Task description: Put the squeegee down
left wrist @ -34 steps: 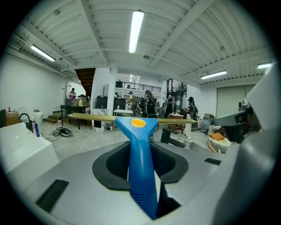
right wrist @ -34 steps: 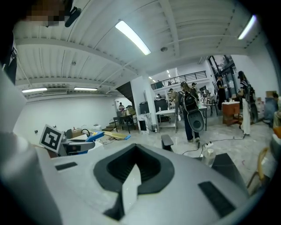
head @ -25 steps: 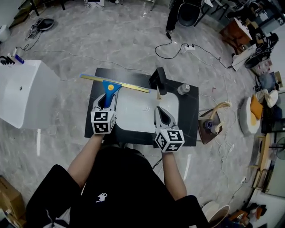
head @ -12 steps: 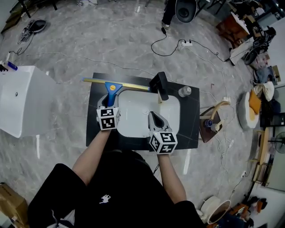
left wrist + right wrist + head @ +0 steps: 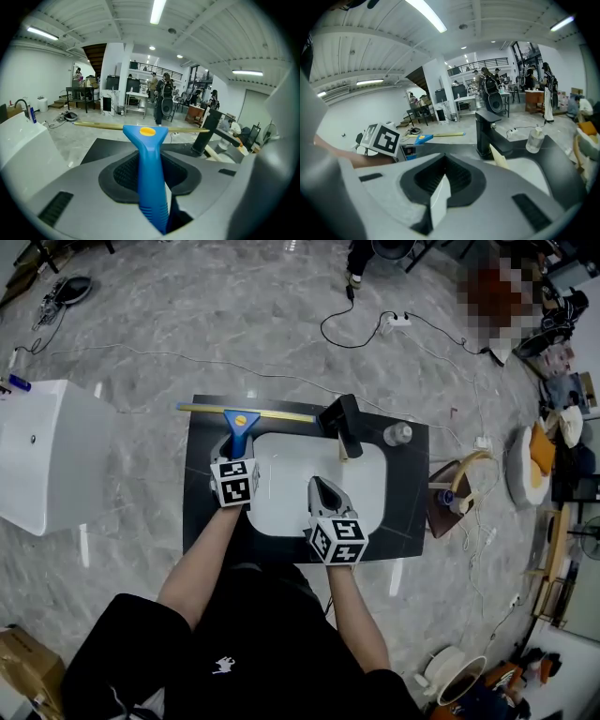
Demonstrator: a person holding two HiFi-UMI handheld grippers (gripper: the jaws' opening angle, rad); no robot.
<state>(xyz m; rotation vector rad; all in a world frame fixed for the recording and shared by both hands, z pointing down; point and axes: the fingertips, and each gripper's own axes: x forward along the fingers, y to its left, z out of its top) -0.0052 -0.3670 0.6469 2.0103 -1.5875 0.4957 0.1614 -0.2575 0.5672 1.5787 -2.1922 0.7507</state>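
**Over the black desk: squeegee in the left gripper**

Under the person lies a grey marble floor [image 5: 187, 324] with cables across it. On it stands the black desk [image 5: 202, 512], and a white rectangular basin [image 5: 291, 474] is set into its middle. The squeegee [image 5: 241, 421] is at the far left part of the desk, beyond the basin. Its long yellow blade runs along the far edge and its blue handle points back toward the person. Whether the blade touches the desk, I cannot tell.

A black faucet [image 5: 342, 423] stands at the far rim of the basin, to the right of the blade's end. The left gripper [image 5: 233, 454] is closed on the blue handle, with both pads pressing its sides. The right gripper [image 5: 319, 486] is above the near part of the basin. Its jaws meet at the tips and nothing is between them. A small clear bottle [image 5: 397, 434] stands on the desk, to the right of the faucet.
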